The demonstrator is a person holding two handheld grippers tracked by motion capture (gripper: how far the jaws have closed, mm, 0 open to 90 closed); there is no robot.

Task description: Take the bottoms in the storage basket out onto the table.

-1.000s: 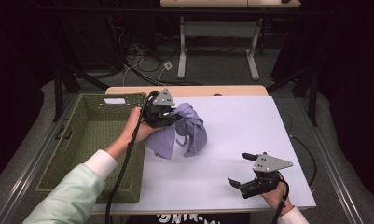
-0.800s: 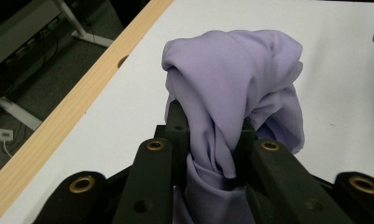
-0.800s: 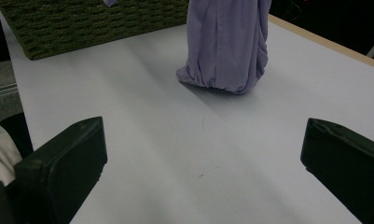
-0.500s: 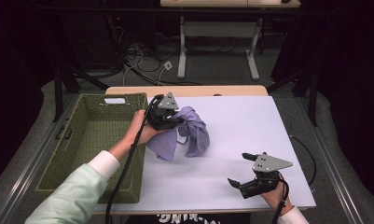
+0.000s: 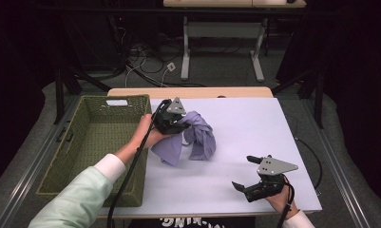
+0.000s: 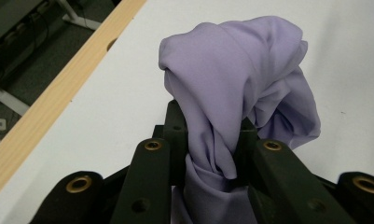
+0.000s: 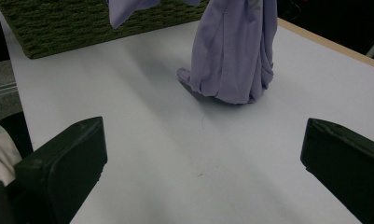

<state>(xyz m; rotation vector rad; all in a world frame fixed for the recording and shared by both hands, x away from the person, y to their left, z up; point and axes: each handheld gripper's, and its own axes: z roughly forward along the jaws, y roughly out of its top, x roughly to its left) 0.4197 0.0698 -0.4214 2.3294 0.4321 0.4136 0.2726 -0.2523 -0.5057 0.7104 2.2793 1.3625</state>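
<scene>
A lilac cloth [image 5: 200, 137] hangs bunched from my left gripper [image 5: 181, 124], just right of the basket, and its lower folds rest on the white tabletop. In the left gripper view the jaws are shut on a twisted neck of the cloth [image 6: 236, 70], with the left gripper [image 6: 211, 135] pinching it from both sides. My right gripper [image 5: 242, 172] sits low near the table's front right, open and holding nothing. The right gripper view shows my right gripper [image 7: 203, 158] with its jaws wide apart, and the cloth [image 7: 236, 51] standing well beyond them.
A green woven basket [image 5: 64, 156] stands along the left side of the white table [image 5: 254, 123], and its wall [image 7: 82, 18] also shows in the right gripper view. A wooden strip [image 5: 193, 91] edges the table's far side. Cables and desk legs lie on the floor beyond.
My left gripper has sunk a little with the cloth, so more of the cloth's lower end rests on the table. The right gripper has kept still.
</scene>
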